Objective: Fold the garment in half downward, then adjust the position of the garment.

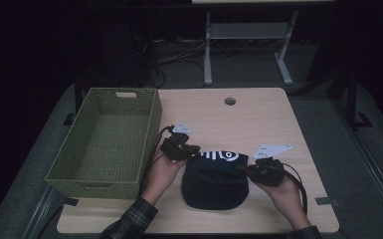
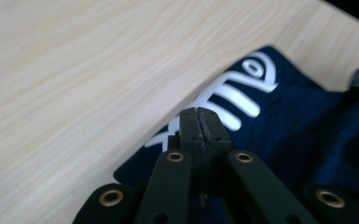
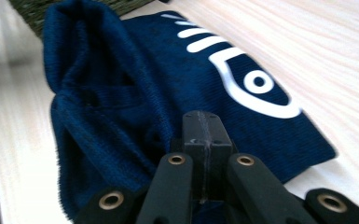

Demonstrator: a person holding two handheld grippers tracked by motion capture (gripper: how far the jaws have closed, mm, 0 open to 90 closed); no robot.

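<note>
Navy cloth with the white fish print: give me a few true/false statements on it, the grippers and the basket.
1. The navy cloth lies on the table. True.
2. The green basket holds the cloth. False: the cloth lies on the table beside the basket.
3. The left gripper is shut at the cloth's edge. True.
4. The right gripper stands wide open above the cloth. False: its jaws are together at the cloth's edge.
5. The print on the cloth is red. False: it is white.
</note>
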